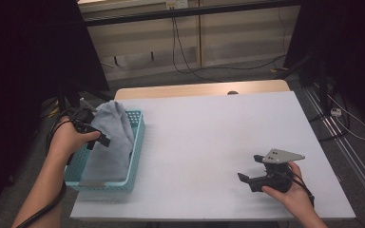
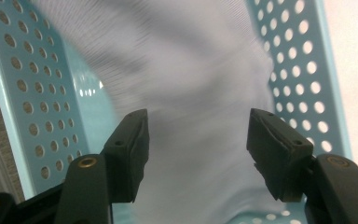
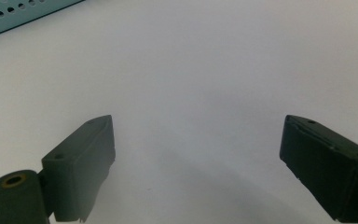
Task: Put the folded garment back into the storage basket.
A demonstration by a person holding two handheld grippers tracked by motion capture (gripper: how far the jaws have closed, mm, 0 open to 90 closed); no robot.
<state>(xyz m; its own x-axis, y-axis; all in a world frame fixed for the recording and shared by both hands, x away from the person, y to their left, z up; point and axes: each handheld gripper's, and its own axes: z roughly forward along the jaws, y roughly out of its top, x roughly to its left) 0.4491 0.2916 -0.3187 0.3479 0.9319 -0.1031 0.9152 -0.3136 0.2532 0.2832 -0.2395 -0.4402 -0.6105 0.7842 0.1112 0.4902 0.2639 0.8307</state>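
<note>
A grey cloth (image 1: 116,128) lies in a teal perforated basket (image 1: 138,142) at the table's left edge, with a peak bunched up at the basket's far end. My left gripper (image 1: 100,141) hovers over the basket, jaws apart. In the left gripper view the cloth (image 2: 191,70) is blurred between and beyond the open left gripper (image 2: 198,140), its pads not pressing on it, and the basket wall (image 2: 37,93) flanks it. My right gripper (image 1: 248,167) rests low over the white table (image 1: 209,137) at the near right, open and empty; the right gripper view shows that gripper (image 3: 196,149) wide over bare tabletop.
A corner of the basket (image 3: 18,11) shows at the top left of the right gripper view. Beyond the table's far wooden edge (image 1: 199,89) are floor cables and dark stands. The basket sits close to the table's left and near edges.
</note>
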